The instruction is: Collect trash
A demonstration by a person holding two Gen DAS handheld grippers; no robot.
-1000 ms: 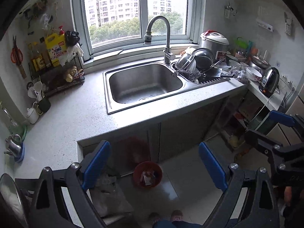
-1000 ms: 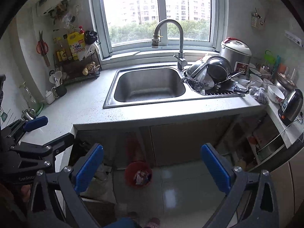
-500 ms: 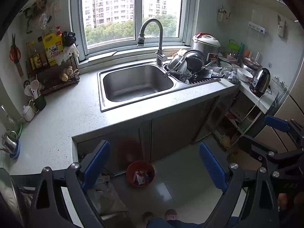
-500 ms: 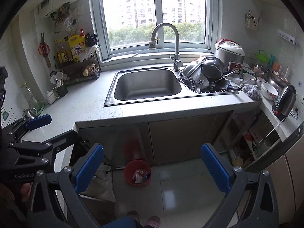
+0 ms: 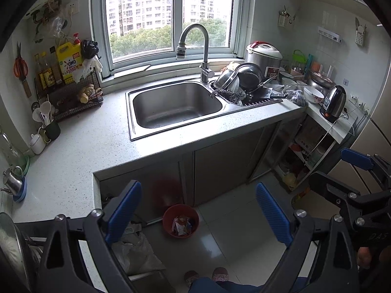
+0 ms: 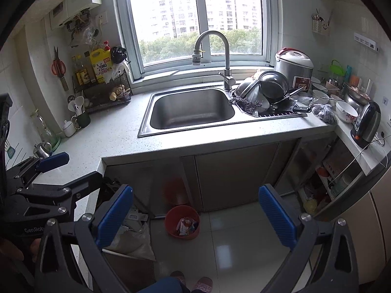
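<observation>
left gripper (image 5: 198, 211): spread wide, holding nothing, up over the floor | right gripper (image 6: 194, 213): spread wide, holding nothing | red bin (image 6: 182, 222): on the floor against the cabinet under the sink (image 6: 190, 112), wrappers (image 6: 187, 224) inside | both grippers well apart from the bin

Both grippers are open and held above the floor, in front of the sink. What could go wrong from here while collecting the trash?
1. The red bin stands on the floor close to the cabinet door; reaching down, the left gripper or right gripper may knock it over and spill the wrappers.
2. The knife lies near the stacked pans beside the sink; careless reaching there may topple them.
</observation>
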